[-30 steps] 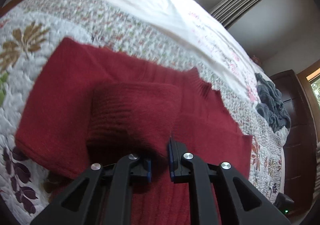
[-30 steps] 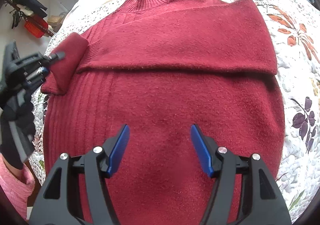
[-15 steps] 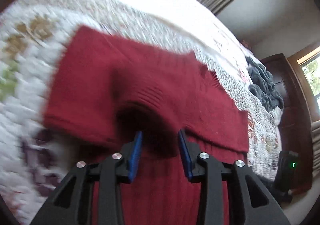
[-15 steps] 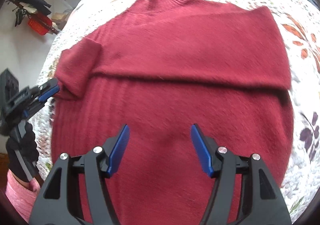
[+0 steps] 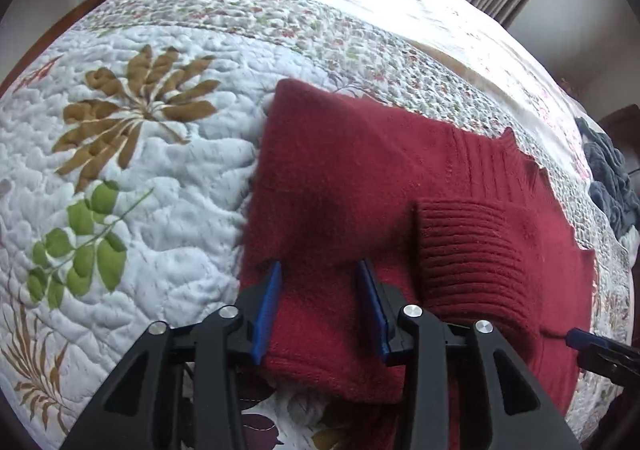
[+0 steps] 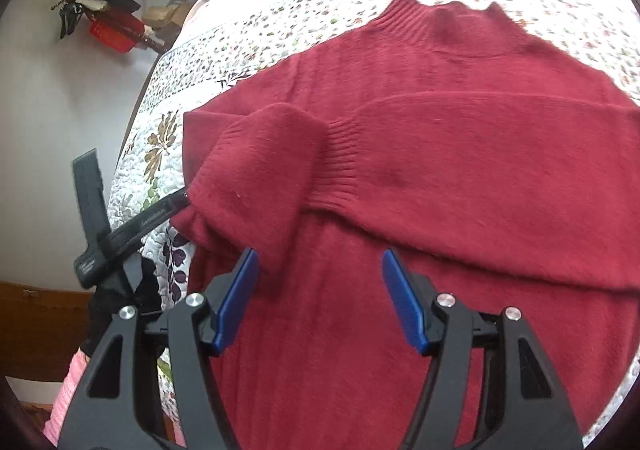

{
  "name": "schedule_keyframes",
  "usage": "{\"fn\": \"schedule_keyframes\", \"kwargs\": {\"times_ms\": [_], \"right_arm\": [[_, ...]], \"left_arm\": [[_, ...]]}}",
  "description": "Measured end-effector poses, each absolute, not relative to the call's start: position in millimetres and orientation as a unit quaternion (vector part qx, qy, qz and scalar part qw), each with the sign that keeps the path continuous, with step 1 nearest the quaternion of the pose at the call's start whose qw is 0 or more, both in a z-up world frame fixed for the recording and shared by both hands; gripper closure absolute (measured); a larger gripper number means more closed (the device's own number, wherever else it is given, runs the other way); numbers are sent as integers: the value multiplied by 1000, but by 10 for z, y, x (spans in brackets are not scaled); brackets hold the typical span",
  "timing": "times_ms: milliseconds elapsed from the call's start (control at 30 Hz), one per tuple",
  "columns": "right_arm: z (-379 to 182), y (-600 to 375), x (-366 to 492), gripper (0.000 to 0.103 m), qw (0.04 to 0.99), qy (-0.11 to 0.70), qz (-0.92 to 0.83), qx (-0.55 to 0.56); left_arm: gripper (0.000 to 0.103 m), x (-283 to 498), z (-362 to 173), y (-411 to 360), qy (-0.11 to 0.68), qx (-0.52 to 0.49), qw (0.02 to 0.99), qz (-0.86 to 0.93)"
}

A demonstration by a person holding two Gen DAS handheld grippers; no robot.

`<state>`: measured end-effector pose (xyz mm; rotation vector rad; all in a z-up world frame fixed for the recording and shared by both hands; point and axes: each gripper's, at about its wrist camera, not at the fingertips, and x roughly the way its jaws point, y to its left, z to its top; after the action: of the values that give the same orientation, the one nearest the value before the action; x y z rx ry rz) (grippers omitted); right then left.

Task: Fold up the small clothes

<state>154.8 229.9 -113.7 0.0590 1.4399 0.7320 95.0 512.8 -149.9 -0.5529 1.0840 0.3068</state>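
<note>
You are working over a red sweater (image 6: 440,178) that is lying flat on a floral quilt (image 5: 132,178), its ribbed collar (image 6: 440,16) pointing away from you in the right wrist view. One sleeve is lying folded across the chest, its ribbed cuff (image 6: 340,166) resting near the middle of the body.

Your left gripper (image 5: 320,306) is sitting with its blue pads spread apart, and the folded edge of the sweater is lying between and just under them; they are not pinching the knit. In the left wrist view the ribbed cuff (image 5: 472,254) is lying just to the right of that gripper's right finger. From the right wrist view the left gripper (image 6: 120,234) is reaching in from the left side, its tip touching the folded-over shoulder part of the sweater.

Your right gripper (image 6: 320,298) is hovering over the lower body of the sweater with its jaws wide apart, holding nothing. A grey garment (image 5: 608,178) is lying at the far edge of the bed, well apart from the sweater.
</note>
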Motion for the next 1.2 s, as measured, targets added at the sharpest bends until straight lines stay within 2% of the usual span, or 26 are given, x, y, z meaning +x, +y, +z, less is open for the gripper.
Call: {"fn": "schedule_keyframes", "kwargs": {"times_ms": [167,367,400,500,533,633,867,1033,1200], "right_arm": [[-1229,2550,1628,37,671,657,339,47],[-1540,2800,1749,37,635,689,340,81],[-1617,2848,1760,40,631,696,333,77],[-1706,2896,1759,78,631,703,321,63],[-1683,2875,1745,86,634,700,324,61],[-1488,2716,1774,95,640,683,342,86],[-846,2088,1969,95,715,616,329,44],[-1102,1782,2158,95,714,636,288,50],[-1486,1748,2176,93,700,661,261,63]], "left_arm": [[62,712,-1284,5313,471,-313,813,137],[61,555,-1050,5466,448,-316,822,153],[60,535,-1024,5476,448,-313,824,152],[60,574,-962,5468,450,-305,826,149],[60,582,-955,5464,450,-305,826,147],[60,680,-909,5390,448,-307,829,134],[60,1049,-847,4930,450,-288,841,88],[60,1412,-1052,4506,482,-259,834,68],[61,1551,-1378,4432,520,-245,814,83]]}}
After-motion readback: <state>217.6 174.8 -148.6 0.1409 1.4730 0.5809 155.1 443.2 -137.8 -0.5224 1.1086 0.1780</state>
